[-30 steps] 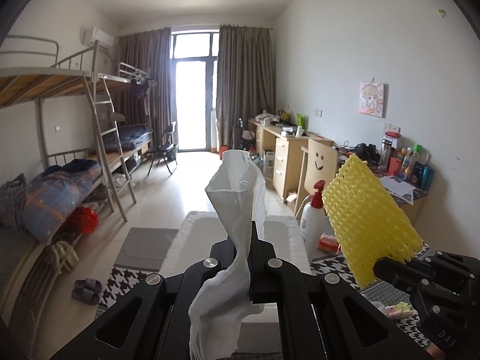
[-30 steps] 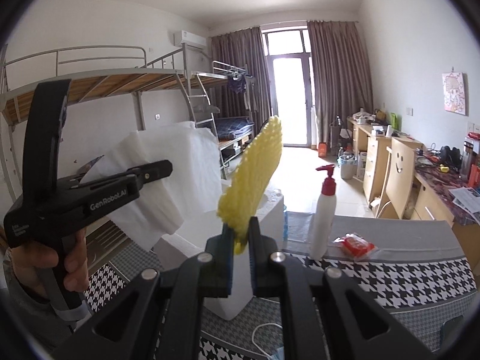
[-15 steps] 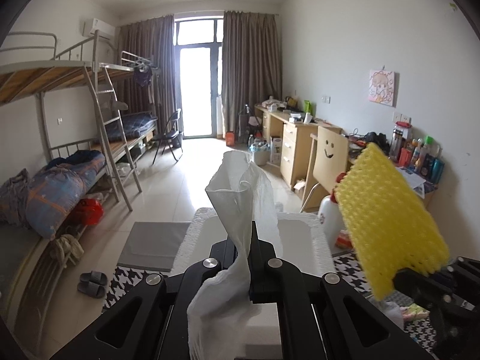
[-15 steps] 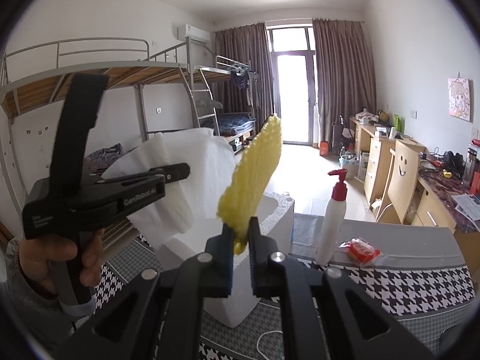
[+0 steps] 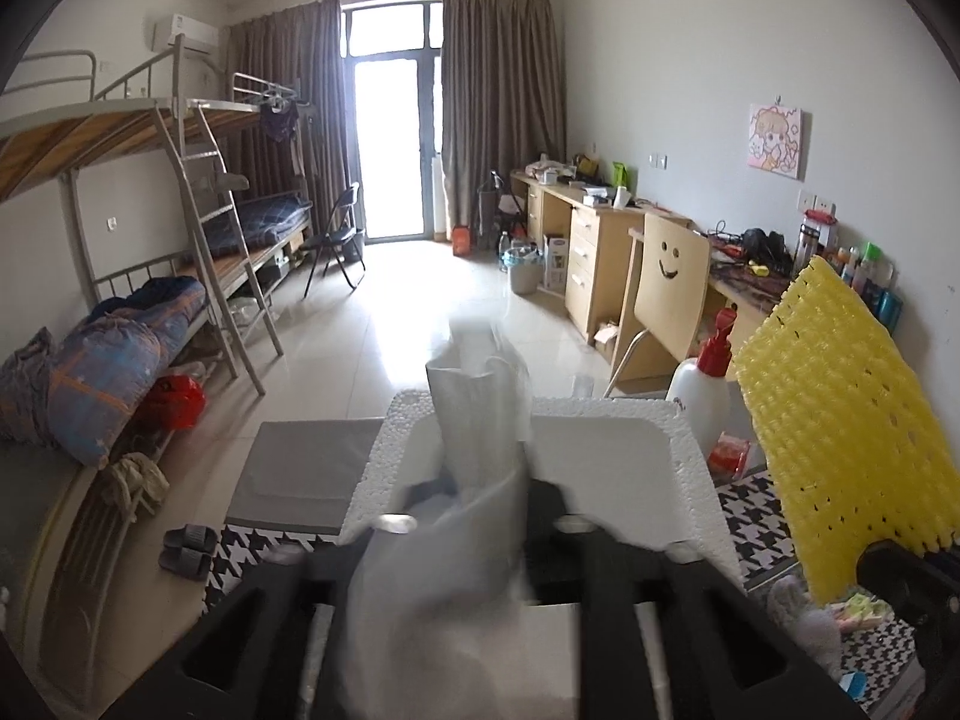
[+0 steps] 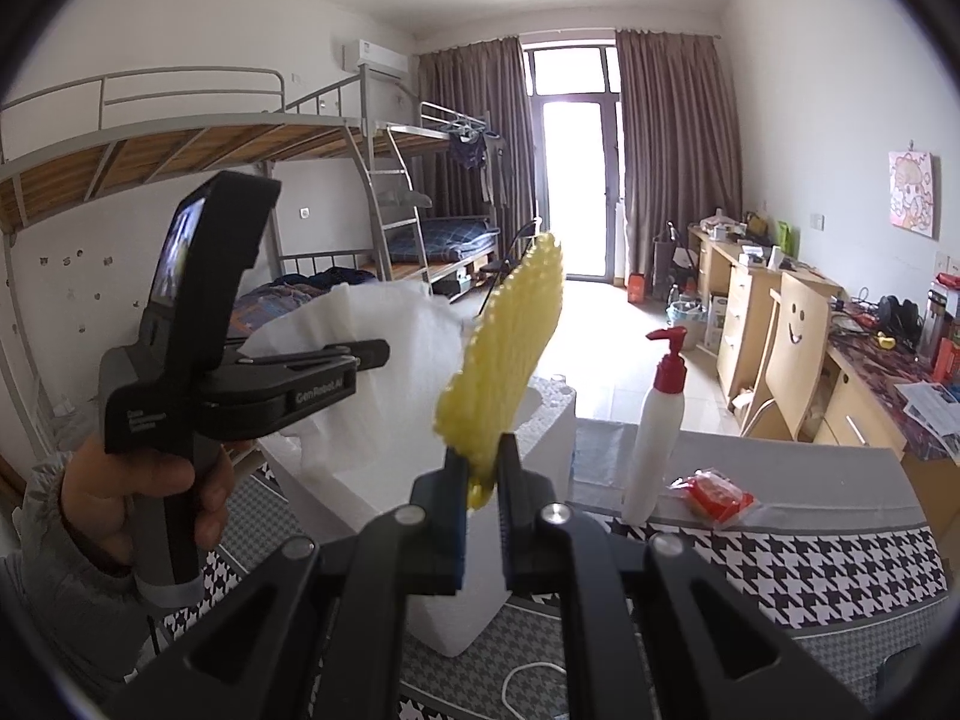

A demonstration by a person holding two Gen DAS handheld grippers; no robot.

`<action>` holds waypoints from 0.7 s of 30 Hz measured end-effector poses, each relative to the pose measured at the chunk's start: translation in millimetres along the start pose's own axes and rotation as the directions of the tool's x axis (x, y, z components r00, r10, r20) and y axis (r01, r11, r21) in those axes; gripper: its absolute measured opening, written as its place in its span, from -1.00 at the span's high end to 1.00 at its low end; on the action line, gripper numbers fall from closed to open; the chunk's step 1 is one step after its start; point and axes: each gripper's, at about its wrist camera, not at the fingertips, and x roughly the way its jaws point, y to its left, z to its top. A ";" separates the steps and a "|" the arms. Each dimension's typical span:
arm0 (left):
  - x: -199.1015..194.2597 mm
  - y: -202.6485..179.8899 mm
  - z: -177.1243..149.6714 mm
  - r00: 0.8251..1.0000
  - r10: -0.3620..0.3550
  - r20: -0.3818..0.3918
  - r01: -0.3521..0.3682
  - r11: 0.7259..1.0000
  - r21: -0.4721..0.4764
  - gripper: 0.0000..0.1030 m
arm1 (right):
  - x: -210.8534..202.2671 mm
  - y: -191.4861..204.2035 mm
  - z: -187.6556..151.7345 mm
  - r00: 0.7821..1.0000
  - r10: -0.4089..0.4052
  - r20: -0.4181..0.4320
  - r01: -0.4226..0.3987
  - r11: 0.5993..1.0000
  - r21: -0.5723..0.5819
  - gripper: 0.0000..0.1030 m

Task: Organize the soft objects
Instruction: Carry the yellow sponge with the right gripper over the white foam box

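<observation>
My left gripper (image 5: 480, 480) is shut on a white soft cloth (image 5: 474, 420), blurred by motion, held just above the open white foam box (image 5: 690, 450). In the right wrist view the left gripper (image 6: 378, 354) shows at left with the white cloth (image 6: 384, 372) in it, over the foam box (image 6: 552, 414). My right gripper (image 6: 483, 468) is shut on the lower edge of a yellow bumpy foam sheet (image 6: 510, 354), held upright above the box. The yellow sheet (image 5: 840, 420) also shows at right in the left wrist view.
A white pump bottle with red top (image 6: 657, 432) and a red packet (image 6: 717, 492) stand on the houndstooth-covered table (image 6: 810, 564) right of the box. Small soft items (image 5: 840, 612) lie near the table's right. Bunk beds (image 6: 180, 150) at left, desks and chair (image 6: 792, 336) at right.
My left gripper has dropped with the white cloth toward the foam box. The yellow sheet in my right gripper has stayed upright, shifting a little right in the left view.
</observation>
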 end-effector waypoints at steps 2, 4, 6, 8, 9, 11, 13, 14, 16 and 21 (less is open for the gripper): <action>-4.3 -0.8 -1.3 0.999 0.027 0.029 -0.027 1.000 0.011 -0.71 | 0.9 -0.5 -0.5 1.000 -0.003 -0.003 0.003 1.000 0.004 0.78; -10.6 1.1 -2.6 0.996 0.058 0.072 -0.059 0.998 0.018 -0.88 | 2.4 -0.1 -0.6 1.000 -0.006 -0.005 0.006 1.000 0.003 0.78; -14.3 3.4 -2.8 0.994 0.068 0.080 -0.070 0.997 0.024 -0.92 | 3.1 -0.5 -0.6 1.000 -0.006 -0.007 0.006 1.000 0.002 0.78; -16.9 6.3 -3.2 0.995 0.060 0.081 -0.062 0.998 0.018 -0.93 | 4.5 0.2 -0.3 1.000 -0.005 -0.010 0.005 1.000 0.000 0.78; -19.1 8.6 -3.9 0.995 0.059 0.082 -0.061 0.998 0.013 -0.93 | 5.0 0.8 -0.1 1.000 -0.004 -0.011 0.004 1.000 0.000 0.78; -22.9 13.2 -4.7 0.994 0.064 0.092 -0.064 0.998 0.002 -0.98 | 5.9 1.9 0.6 1.000 -0.001 -0.012 0.001 1.000 -0.004 0.78; -26.0 18.6 -5.9 0.993 0.067 0.097 -0.066 0.998 -0.014 -0.98 | 6.5 2.5 0.8 1.000 0.000 -0.011 0.000 1.000 -0.007 0.78; -26.4 19.7 -5.0 0.993 0.071 0.098 -0.070 0.997 -0.013 -0.98 | 7.5 3.1 1.4 1.000 0.003 -0.012 -0.003 1.000 -0.009 0.78; -29.7 23.0 -4.9 0.991 0.084 0.108 -0.082 0.996 -0.018 -0.98 | 10.0 5.2 2.1 1.000 0.004 -0.016 -0.004 1.000 -0.011 0.78; -38.8 30.5 -10.7 0.988 0.092 0.123 -0.090 0.996 -0.025 -0.98 | 13.7 10.9 4.7 1.000 0.020 -0.017 -0.021 1.000 -0.023 0.78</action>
